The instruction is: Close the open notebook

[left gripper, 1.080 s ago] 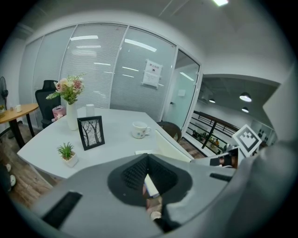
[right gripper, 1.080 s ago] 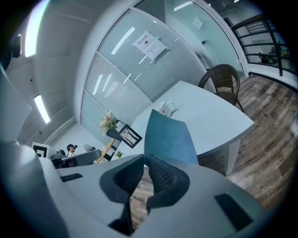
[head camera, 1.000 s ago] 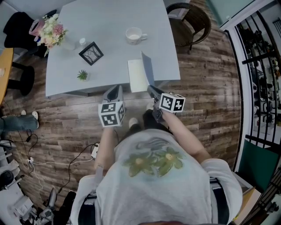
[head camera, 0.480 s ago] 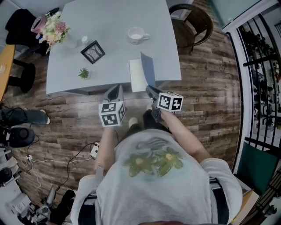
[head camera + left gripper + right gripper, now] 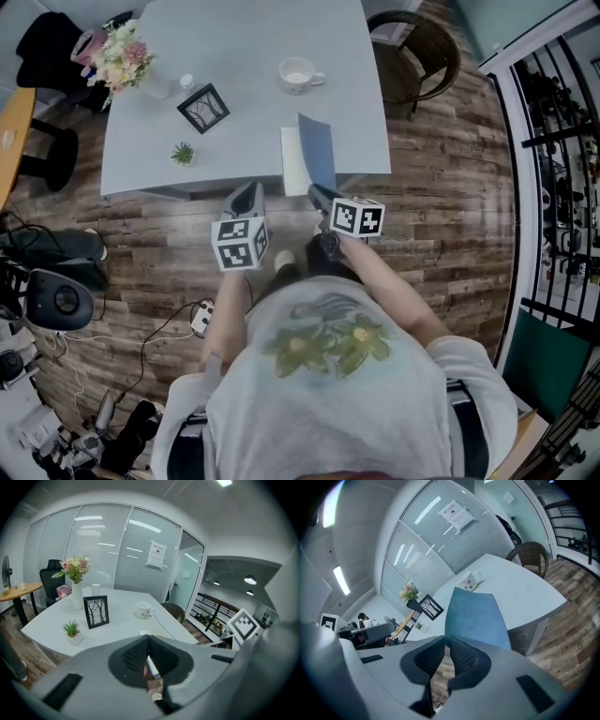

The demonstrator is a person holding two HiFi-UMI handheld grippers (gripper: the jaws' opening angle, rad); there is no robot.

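- notebook [image 5: 292, 164] lies on the table [image 5: 234, 47], on the person's side of the mug [image 5: 298, 75], right at the table edge. White page is flat, and the blue cover [image 5: 319, 150] is standing up off it, roughly vertical.
- right gripper [image 5: 316, 193] is further from the mug than the notebook is. Jaws are nearly together, pinched on the cover's near edge, w/ only a thin slit between the pads.
- left gripper [image 5: 249, 191] is about as far from the mug, off to the mug's left and out over the floor. Jaws meet at the tips, nothing in em, and it's not touching the notebook.
- step rn imo: swing the cover over & down onto the page, prob about halfway there.
- how to do it right: keep the pinch steady and move in an arc around the spine, going toward the mug's left.
- don't tug back away from the mug. The book looks light, so it could slide off the edge.
- only let go once the cover is low, bc a thin cover can flop back open.
- left could pin the page side if the book starts to creep.
- photo frame [image 5: 203, 108] & lil plant [image 5: 183, 153] are well left of the mug, so not in the way.
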